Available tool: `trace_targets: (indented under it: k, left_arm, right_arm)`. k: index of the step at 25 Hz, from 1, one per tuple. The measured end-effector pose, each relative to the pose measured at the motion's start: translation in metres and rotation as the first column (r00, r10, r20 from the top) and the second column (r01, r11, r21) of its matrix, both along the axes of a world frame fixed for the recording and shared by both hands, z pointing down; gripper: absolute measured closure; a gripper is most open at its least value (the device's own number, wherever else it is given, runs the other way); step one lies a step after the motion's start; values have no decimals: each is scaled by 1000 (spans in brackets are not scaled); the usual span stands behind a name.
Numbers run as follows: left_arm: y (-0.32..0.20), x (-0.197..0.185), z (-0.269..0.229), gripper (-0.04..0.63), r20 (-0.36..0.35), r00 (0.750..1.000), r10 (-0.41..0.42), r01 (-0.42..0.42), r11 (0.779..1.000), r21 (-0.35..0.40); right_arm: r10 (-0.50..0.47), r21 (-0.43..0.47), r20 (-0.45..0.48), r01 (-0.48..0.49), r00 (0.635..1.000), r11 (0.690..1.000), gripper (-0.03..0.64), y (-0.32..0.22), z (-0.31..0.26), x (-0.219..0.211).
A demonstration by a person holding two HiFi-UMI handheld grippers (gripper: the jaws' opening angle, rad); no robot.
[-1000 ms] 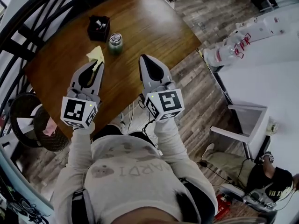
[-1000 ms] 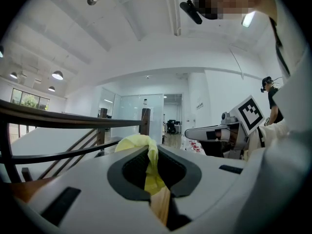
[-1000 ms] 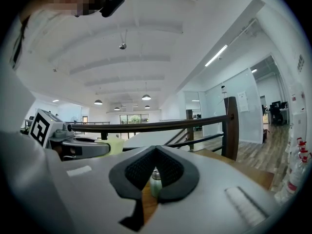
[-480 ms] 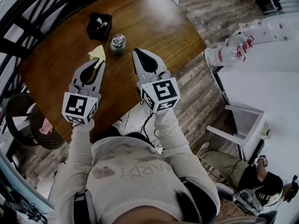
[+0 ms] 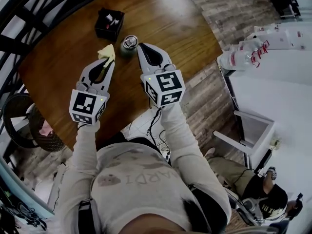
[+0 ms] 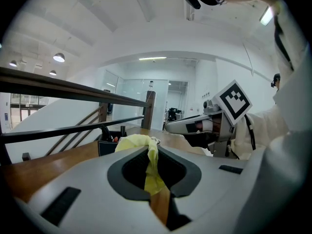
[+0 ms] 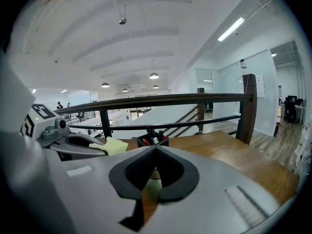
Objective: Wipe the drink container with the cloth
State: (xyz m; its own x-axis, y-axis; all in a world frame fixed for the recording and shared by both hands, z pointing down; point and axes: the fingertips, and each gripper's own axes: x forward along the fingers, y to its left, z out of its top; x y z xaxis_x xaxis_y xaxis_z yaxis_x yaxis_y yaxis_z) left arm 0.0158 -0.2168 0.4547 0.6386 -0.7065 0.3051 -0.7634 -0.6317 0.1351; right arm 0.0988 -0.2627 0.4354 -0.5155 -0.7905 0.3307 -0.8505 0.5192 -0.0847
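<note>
The drink container [image 5: 129, 43] is a small green can with a metal top, standing on the wooden table [image 5: 170, 18]. My left gripper [image 5: 110, 59] is shut on a yellow cloth [image 5: 106, 51], held just left of the can. In the left gripper view the cloth [image 6: 142, 144] bunches out of the closed tips. My right gripper [image 5: 141, 46] is shut with nothing in it, its tip right beside the can's right side. Through its jaw opening in the right gripper view the green can [image 7: 154, 183] shows just ahead.
A black desk holder [image 5: 109, 23] with pens stands just beyond the can. A dark railing [image 7: 161, 101] runs along the table's far side. A round wicker basket [image 5: 34, 130] sits on the floor at the left; white furniture [image 5: 273, 82] is at the right.
Both grippers have moved forward across the table toward the can. The left one carried the cloth up beside it, and the right tip now reaches the can.
</note>
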Motion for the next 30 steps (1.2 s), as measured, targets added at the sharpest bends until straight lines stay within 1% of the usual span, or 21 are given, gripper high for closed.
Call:
trace_targets:
  k: [6, 13, 17, 22, 30]
  left_arm:
    - [-9, 1, 17, 572, 13, 1000, 14, -14, 999, -33]
    - [-18, 3, 38, 572, 19, 999, 30, -29, 997, -66]
    - [-27, 4, 45, 572, 24, 999, 23, -21, 996, -82]
    - [-35, 10, 59, 572, 20, 999, 41, -39, 994, -99]
    - [-45, 30, 74, 572, 0, 995, 102, -101, 986, -133]
  right_arm:
    - [0, -46, -31, -1, 1000, 999, 606, -17, 21, -5]
    - [-11, -65, -43, 8, 999, 998, 606, -27, 34, -11]
    - [-16, -65, -41, 14, 999, 998, 606, -29, 36, -13]
    - [-15, -57, -46, 12, 999, 998, 606, -29, 37, -13]
    - [-22, -49, -58, 19, 998, 999, 607, -28, 37, -13]
